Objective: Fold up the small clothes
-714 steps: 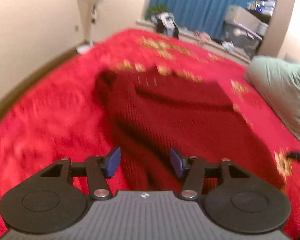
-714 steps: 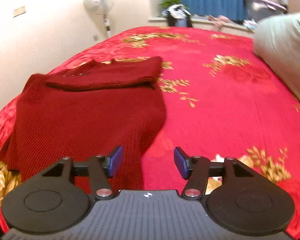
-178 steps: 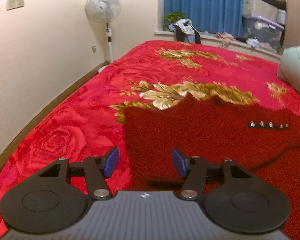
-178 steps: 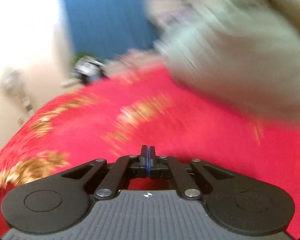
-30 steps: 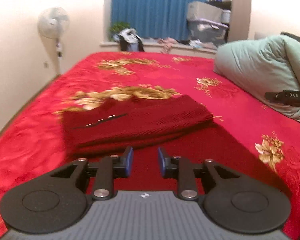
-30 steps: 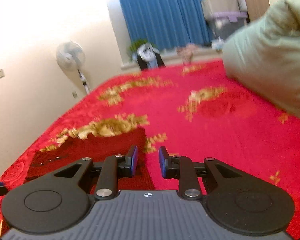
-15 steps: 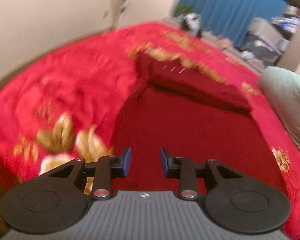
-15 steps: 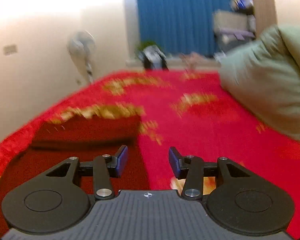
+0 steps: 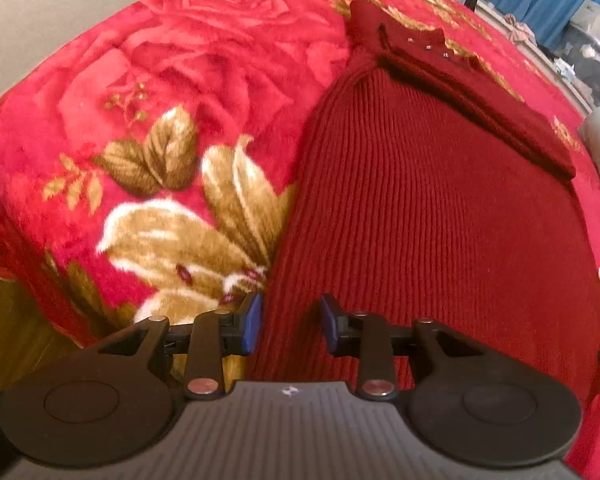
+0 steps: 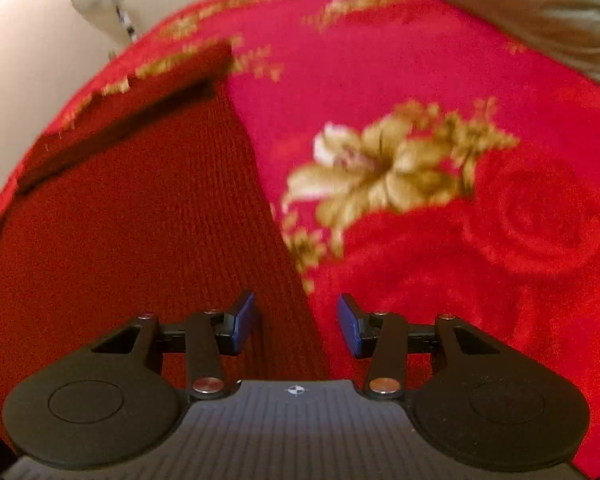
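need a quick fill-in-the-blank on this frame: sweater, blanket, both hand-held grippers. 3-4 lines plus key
1. The dark red sweater lies on a red blanket printed with gold ____.
2. Both the left hand-held gripper and the right hand-held gripper have their jaws ____.
3. The sweater's far end is ____ back over its body.
4. The left hand-held gripper sits at the sweater's ____ edge.

Missing words: flowers; open; folded; left

Sweater point(image 9: 440, 216) lies on blanket point(image 9: 204, 92) before you, folded part at far end. Your left gripper point(image 9: 288, 326) straddles its left edge, right gripper point(image 10: 296, 326) its right edge. Pillow point(image 10: 540, 8) far right.
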`<state>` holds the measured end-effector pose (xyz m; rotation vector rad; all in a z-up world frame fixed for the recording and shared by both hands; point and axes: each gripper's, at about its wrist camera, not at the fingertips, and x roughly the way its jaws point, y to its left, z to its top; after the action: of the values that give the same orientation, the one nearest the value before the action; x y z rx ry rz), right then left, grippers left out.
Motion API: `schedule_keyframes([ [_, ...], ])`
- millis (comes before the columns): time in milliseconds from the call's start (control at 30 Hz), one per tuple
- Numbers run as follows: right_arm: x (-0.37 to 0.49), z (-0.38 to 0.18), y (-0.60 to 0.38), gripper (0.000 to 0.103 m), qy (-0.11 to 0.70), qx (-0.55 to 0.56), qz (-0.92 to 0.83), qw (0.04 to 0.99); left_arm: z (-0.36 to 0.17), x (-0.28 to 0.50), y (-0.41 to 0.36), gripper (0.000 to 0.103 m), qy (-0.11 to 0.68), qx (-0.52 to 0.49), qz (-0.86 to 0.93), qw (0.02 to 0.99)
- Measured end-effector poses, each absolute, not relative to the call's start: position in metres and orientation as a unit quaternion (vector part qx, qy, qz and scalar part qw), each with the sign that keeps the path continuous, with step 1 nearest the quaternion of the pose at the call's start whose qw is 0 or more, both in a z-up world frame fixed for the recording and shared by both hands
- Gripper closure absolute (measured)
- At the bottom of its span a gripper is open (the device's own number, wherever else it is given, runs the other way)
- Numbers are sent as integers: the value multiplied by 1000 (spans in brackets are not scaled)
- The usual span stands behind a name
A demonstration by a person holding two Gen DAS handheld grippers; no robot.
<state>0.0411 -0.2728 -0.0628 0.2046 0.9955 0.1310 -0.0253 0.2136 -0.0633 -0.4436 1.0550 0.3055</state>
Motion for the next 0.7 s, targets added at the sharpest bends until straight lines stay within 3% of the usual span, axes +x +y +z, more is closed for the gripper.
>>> schedule_keyframes([
  [500,34,-66,-250,57,466,39,94,879,-71,-26,205,66,500,-188,146,833],
  [700,34,-64,-249,63,468,37,98,878,-70,-23,203,75,498,-182,141,836],
])
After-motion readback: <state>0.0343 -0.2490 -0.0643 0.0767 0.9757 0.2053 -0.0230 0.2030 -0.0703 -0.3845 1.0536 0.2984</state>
